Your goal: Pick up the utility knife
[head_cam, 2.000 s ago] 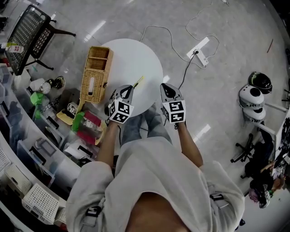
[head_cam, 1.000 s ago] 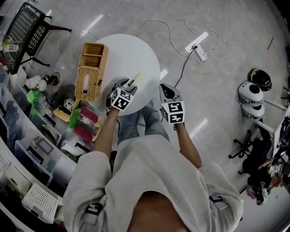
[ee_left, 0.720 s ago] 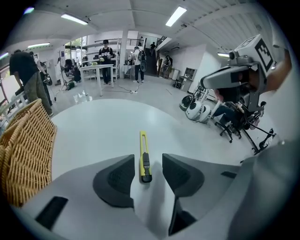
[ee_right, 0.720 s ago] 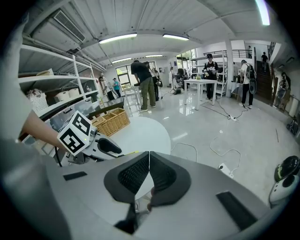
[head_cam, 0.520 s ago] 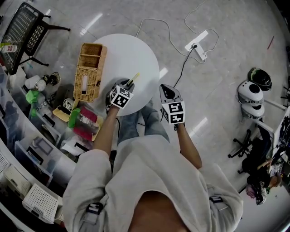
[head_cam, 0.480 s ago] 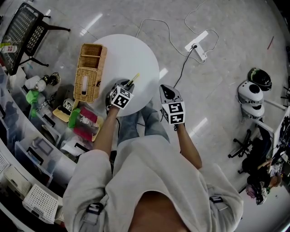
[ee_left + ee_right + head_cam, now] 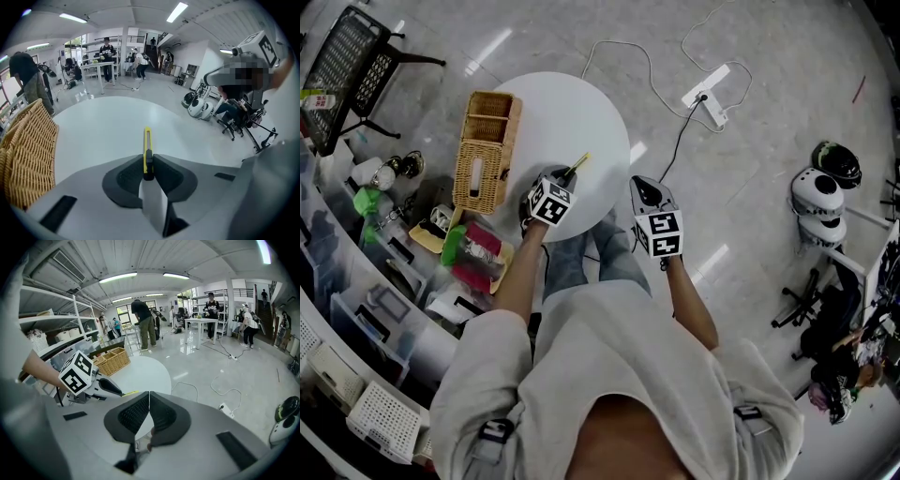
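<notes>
The utility knife [image 7: 147, 143] is slim and yellow with a black slider, and lies on the round white table [image 7: 103, 126]. My left gripper [image 7: 148, 162] points steeply down at its near end. Its jaws have just been closing, and the dark pads now press on the knife's handle from both sides. From above, the yellow tip [image 7: 579, 161] sticks out past the left gripper [image 7: 564, 176]. My right gripper [image 7: 645, 184] hovers off the table's right edge, shut [image 7: 149, 398] with nothing in it. The right gripper view also shows the left gripper [image 7: 101, 385] and the knife [image 7: 131, 392].
A wicker basket [image 7: 487, 148] with compartments stands on the table's left side [image 7: 26, 154]. A power strip [image 7: 710, 98] and its cable lie on the floor beyond the table [image 7: 572, 112]. Shelves with clutter line the left; helmets [image 7: 820, 202] sit at the right.
Two seconds ago the left gripper was a little short of the knife; it has since settled over the knife's near end. The right gripper has stayed where it was.
</notes>
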Action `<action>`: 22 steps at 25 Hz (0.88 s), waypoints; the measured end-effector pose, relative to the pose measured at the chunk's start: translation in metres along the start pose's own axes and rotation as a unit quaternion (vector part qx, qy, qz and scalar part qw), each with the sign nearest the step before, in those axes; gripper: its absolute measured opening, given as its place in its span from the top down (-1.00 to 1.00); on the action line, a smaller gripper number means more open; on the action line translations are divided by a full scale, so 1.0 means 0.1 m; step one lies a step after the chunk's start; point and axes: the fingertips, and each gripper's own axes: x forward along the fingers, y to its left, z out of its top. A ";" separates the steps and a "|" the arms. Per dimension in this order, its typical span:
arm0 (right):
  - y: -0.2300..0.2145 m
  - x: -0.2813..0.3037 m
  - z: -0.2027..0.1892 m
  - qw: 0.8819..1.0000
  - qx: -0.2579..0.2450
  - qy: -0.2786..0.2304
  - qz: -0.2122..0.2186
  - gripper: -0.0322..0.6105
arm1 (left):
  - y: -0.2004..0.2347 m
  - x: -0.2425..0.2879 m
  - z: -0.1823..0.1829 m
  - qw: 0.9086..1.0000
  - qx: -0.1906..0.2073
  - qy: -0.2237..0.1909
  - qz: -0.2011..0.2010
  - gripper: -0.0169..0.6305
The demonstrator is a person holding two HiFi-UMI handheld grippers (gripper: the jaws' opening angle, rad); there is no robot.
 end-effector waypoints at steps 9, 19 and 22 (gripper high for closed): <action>0.06 0.02 0.05 1.000 -0.007 -0.001 0.003 0.80 | 0.07 -0.33 0.24 0.997 -0.019 -0.072 0.030 0.72; 0.17 0.06 0.20 1.000 -0.015 -0.016 0.006 0.80 | 0.20 -1.02 0.51 0.977 -0.079 -0.184 0.078 0.72; 0.19 0.04 0.25 1.000 -0.017 -0.019 0.003 0.80 | 0.22 -1.24 0.55 0.969 -0.094 -0.211 0.090 0.72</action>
